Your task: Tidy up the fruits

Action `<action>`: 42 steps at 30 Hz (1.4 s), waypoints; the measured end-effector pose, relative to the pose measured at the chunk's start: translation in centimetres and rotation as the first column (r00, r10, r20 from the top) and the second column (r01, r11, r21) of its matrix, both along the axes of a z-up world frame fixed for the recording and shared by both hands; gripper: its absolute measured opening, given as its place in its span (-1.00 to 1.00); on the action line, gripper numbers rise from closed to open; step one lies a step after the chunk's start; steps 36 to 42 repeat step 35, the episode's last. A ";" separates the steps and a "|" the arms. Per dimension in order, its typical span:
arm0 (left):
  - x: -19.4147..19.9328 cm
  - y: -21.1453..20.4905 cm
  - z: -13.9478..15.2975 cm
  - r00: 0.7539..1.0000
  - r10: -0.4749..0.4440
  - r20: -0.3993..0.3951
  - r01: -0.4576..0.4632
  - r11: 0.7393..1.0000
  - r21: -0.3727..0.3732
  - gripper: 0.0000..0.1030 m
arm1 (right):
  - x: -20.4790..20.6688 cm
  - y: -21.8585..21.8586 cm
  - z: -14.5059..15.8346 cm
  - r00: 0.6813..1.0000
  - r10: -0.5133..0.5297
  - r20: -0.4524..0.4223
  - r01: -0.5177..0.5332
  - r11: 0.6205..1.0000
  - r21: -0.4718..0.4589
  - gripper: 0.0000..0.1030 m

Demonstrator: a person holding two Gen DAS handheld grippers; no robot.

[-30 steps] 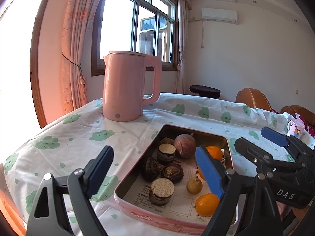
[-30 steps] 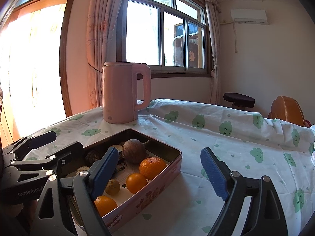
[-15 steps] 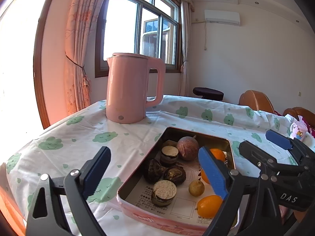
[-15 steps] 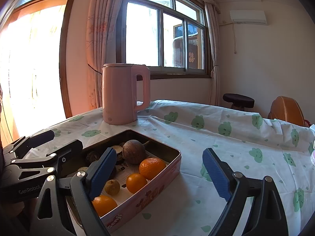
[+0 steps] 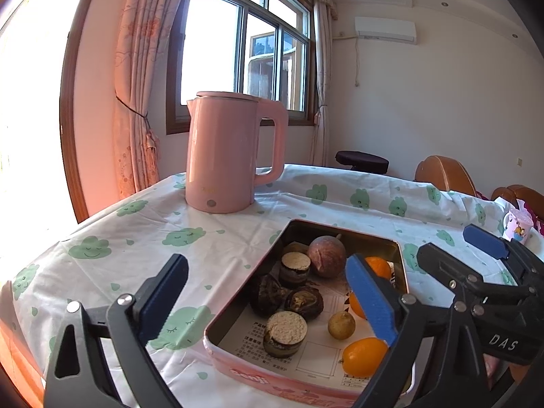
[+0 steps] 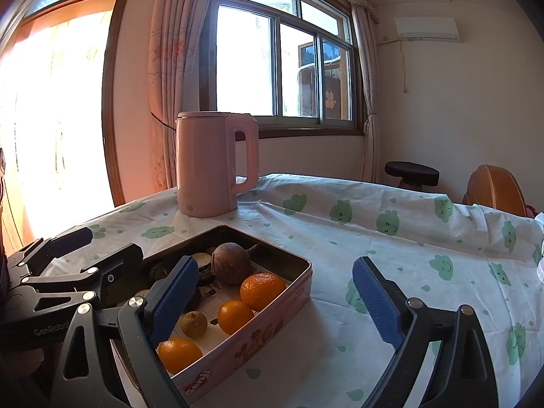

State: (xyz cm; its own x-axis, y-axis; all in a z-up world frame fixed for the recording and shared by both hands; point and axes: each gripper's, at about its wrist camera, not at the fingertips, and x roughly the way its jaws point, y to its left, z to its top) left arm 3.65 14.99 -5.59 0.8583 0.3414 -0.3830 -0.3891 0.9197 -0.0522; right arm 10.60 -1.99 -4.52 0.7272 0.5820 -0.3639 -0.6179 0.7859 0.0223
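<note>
Presently we find the fruits in the pink tin (image 5: 403,265). Both sets of jaws are opening, nothing between them. The left gripper (image 5: 268,302) straddles the tin's near-left corner; the right gripper (image 6: 275,302) stands over its right wall, nearer the oranges (image 6: 262,290).

"DAS" is printed in white on the black body of the right gripper (image 5: 489,248). "GenRobo…", cut off, is read on the left gripper (image 6: 78,244). "Genji" is lettered in red on the pink tin (image 6: 238,346). The printed sheet inside is illegible.
</note>
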 end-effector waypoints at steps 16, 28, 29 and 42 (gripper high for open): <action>-0.4 -0.1 0.1 0.999 0.044 0.009 -0.044 0.999 0.026 0.98 | 0.0 0.0 0.0 1.000 -0.001 0.001 0.001 1.000 0.001 0.84; -0.1 -0.2 0.2 0.999 0.051 -0.009 -0.050 0.998 0.042 0.99 | 0.0 0.0 0.1 1.000 -0.004 0.000 0.004 1.000 0.004 0.85; -0.1 -0.3 0.2 0.999 0.050 -0.009 -0.050 0.998 0.042 0.99 | 0.0 -0.1 0.1 1.000 -0.004 0.000 0.004 1.000 0.005 0.85; 0.1 -0.9 0.2 0.999 0.043 -0.014 -0.042 0.997 0.068 0.99 | -0.3 -0.8 0.2 1.000 -0.003 0.008 0.003 1.000 0.031 0.85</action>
